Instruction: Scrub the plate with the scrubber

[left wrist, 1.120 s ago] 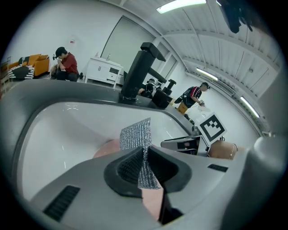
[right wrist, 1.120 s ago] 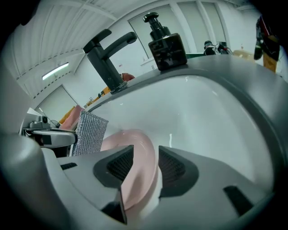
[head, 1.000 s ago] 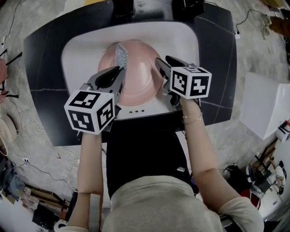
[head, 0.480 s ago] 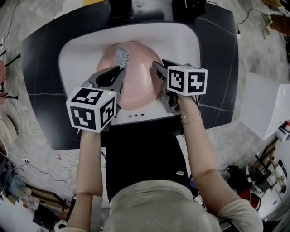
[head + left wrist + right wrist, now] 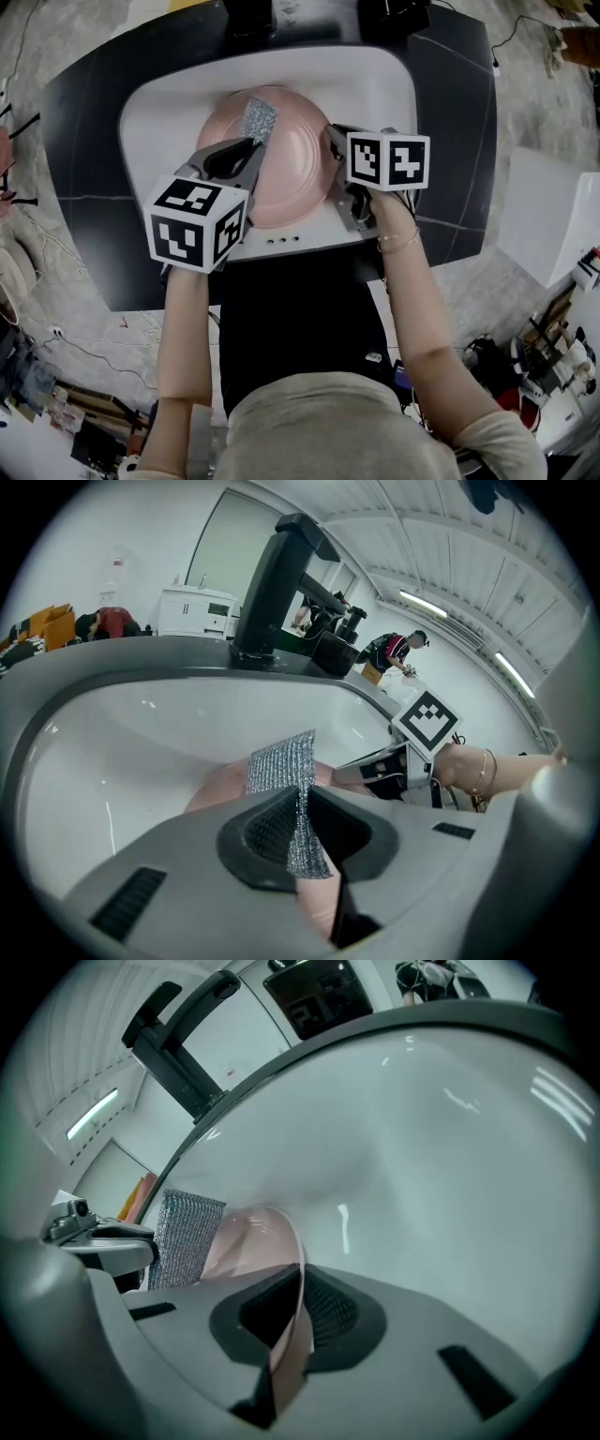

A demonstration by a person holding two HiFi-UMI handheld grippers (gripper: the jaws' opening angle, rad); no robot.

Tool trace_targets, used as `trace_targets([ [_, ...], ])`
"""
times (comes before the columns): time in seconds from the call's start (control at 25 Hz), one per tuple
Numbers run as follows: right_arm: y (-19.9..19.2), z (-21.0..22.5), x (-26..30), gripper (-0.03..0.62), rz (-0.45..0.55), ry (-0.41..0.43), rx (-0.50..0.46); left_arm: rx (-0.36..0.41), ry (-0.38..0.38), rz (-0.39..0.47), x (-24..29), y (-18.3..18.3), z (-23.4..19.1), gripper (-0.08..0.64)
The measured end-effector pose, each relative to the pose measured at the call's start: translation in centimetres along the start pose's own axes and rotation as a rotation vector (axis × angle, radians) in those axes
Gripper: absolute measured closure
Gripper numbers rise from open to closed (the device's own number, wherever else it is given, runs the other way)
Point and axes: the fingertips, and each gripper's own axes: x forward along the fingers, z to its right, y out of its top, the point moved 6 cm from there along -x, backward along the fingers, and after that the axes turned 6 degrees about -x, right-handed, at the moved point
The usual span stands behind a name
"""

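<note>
A pink plate (image 5: 292,164) lies tilted in the white sink (image 5: 164,98). My left gripper (image 5: 251,143) is shut on a silver mesh scrubber (image 5: 259,119), which stands up over the plate's far left part. In the left gripper view the scrubber (image 5: 281,764) is pinched between the pads, with the plate (image 5: 214,796) just beyond. My right gripper (image 5: 334,139) is at the plate's right rim. Its jaws are closing, and in the right gripper view the plate's rim (image 5: 289,1330) is pinched between the pads, with the scrubber (image 5: 184,1237) at the left.
A black faucet (image 5: 277,583) rises behind the basin. The sink sits in a dark countertop (image 5: 84,141). A white box (image 5: 548,216) stands on the floor to the right. Cables and clutter lie on the floor at the left.
My right gripper has slid left onto the plate's right rim and closed on it. The left gripper with the scrubber has shifted slightly right, and the scrubber's flat side has turned more into view.
</note>
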Motion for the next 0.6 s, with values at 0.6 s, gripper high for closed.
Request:
trace_targets([
  [0.6, 1.2, -0.9, -1.8, 0.566, 0.082, -0.037, -0.136, 0.166, -0.017, -0.155, 2.0, -1.8, 1.4, 0.502],
])
